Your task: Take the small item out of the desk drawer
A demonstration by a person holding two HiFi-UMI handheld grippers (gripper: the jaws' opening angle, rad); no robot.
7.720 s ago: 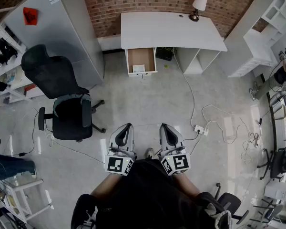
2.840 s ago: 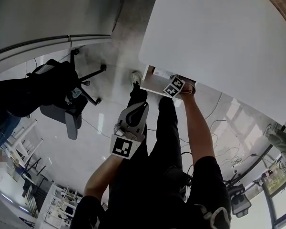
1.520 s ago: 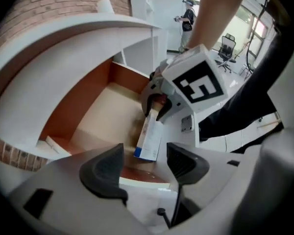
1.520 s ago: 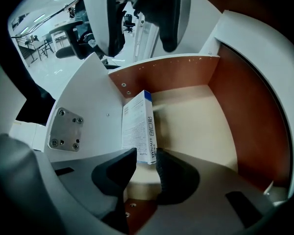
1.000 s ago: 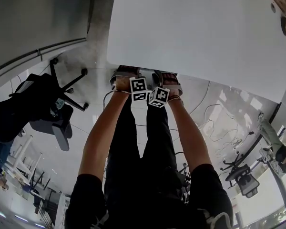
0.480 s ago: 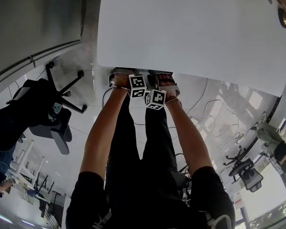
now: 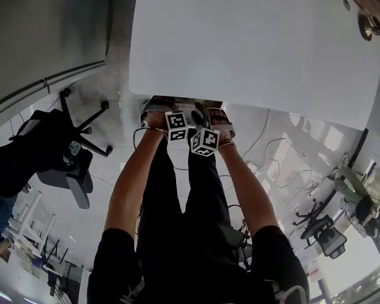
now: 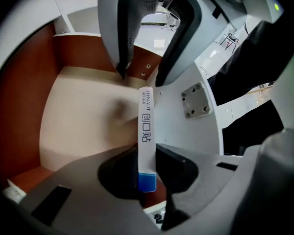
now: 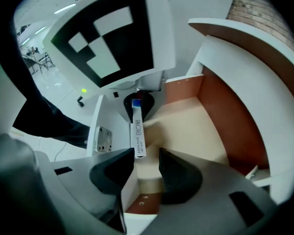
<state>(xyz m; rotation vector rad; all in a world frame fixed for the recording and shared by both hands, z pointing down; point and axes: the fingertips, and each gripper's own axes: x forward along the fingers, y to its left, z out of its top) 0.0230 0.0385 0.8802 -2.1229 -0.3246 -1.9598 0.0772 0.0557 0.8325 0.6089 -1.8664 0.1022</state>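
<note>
Step in hand, as judged: gripping the item for removal. The slim white box (image 8: 147, 126) stands at centre frame over the open drawer (image 8: 78, 131). The left gripper (image 8: 147, 166) is closing on it, pads against both faces. The right gripper (image 9: 146, 166) is opening, jaws apart, box tip beside its left pad. Next move calls for a firm left grip, then drawing the box clear.

A: What is the slim white box with a blue end (image 8: 146, 141) made of, there in the left gripper (image 8: 147, 173) whose jaws are closing on it?

B: Smooth printed card with a slight sheen. The pads are matt dark-grey plastic. It's the same on the opening right gripper (image 9: 146, 163), with the box's far end between its jaws.

A: And below both grippers?

B: The open drawer (image 8: 88, 53) has red-brown wood-look walls and a pale, smooth, matt floor. Right of the left gripper is a dull grey metal plate (image 8: 193, 99) on a smooth white panel (image 8: 186, 131).
</note>
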